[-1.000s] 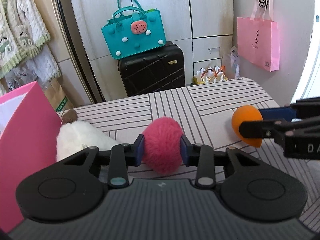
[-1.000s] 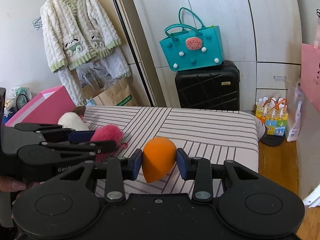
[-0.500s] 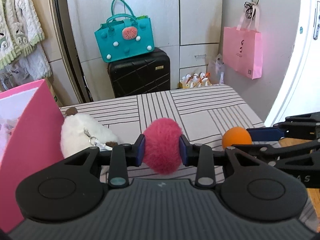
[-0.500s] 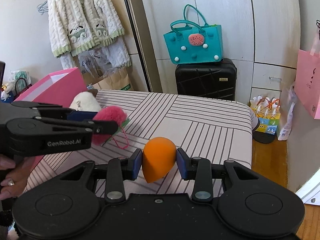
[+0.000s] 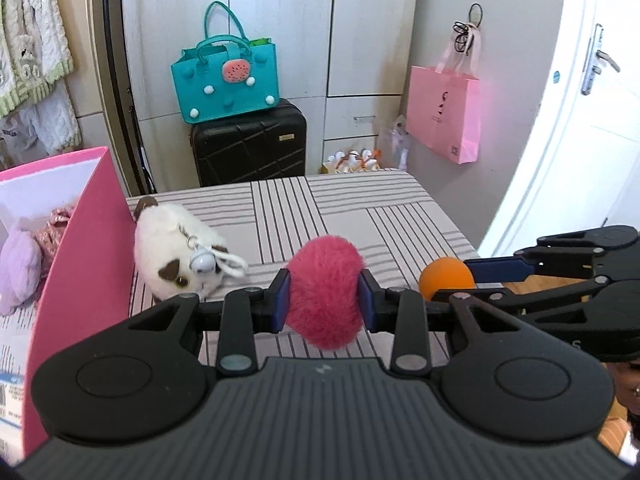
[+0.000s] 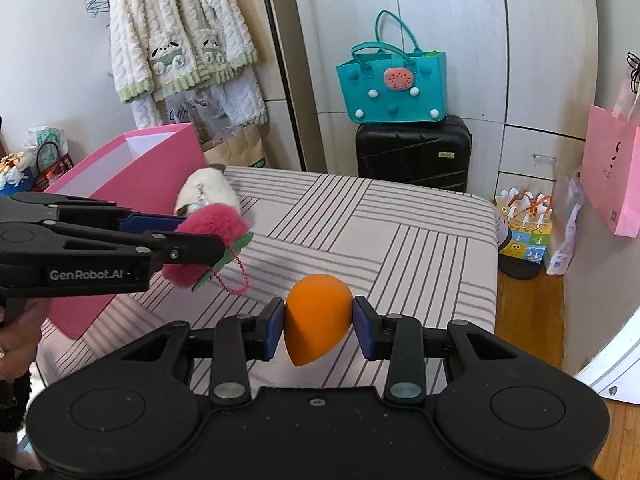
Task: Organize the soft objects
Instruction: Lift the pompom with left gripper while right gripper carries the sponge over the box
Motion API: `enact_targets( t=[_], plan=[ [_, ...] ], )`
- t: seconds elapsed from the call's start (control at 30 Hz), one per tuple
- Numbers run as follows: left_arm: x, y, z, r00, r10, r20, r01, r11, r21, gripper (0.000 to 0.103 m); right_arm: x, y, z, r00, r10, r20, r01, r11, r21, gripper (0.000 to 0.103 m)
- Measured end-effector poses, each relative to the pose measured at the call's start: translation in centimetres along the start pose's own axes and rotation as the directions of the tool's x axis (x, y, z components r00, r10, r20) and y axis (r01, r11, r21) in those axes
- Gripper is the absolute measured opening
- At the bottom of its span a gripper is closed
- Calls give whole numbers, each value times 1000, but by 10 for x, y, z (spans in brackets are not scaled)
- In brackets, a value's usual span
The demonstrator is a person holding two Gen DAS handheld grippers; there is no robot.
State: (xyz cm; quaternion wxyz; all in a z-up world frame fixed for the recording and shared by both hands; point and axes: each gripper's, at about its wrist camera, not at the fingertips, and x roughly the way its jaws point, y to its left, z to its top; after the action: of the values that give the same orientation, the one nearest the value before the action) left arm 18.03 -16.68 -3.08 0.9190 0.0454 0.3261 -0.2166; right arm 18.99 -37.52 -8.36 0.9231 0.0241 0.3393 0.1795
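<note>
Pink box (image 5: 84, 240) at 9 o'clock, white plush (image 5: 176, 252) beside it on the striped desk (image 5: 360, 208). Left claw (image 5: 325, 300) clamps the pink pompom (image 5: 325, 288) (held aloft). Right claw (image 6: 318, 320), at 3 o'clock, clamps the orange sponge (image 6: 316, 316).

Teal tote bag (image 6: 394, 80) atop black suitcase (image 6: 414, 156), upper centre. Fluffy white cardigan (image 6: 176, 32) hanging upper left. Pink paper bag (image 5: 443, 114) on wall, right. White door (image 5: 592, 120) far right. Striped desk (image 6: 380, 232) mid-frame.
</note>
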Motion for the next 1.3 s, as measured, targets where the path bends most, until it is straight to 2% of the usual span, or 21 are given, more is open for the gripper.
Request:
enact_targets(
  t=[0.4,0.6,0.97,1.13,1.3],
  plan=[
    [-54,9,-16,995,-98,-35,99,995,24,34,-29,36,-5,998,55,-32,-57,996,-64,43],
    [-82,18,-19,996,-93,-8,93,994,48,34,-44,54,-1,997,67,-36,-70,991,-112,43],
    [-135,45,-18,984,-177,-26,178,983,48,34,-75,86,10,990,134,-36,-138,975,-172,43],
    [-158,61,-17,983,-182,-35,183,982,44,34,-83,100,17,983,179,-46,-184,966,-183,43],
    [-180,76,-17,989,-147,-18,148,988,44,34,-89,114,25,975,219,-48,-224,954,-201,43]
  ],
)
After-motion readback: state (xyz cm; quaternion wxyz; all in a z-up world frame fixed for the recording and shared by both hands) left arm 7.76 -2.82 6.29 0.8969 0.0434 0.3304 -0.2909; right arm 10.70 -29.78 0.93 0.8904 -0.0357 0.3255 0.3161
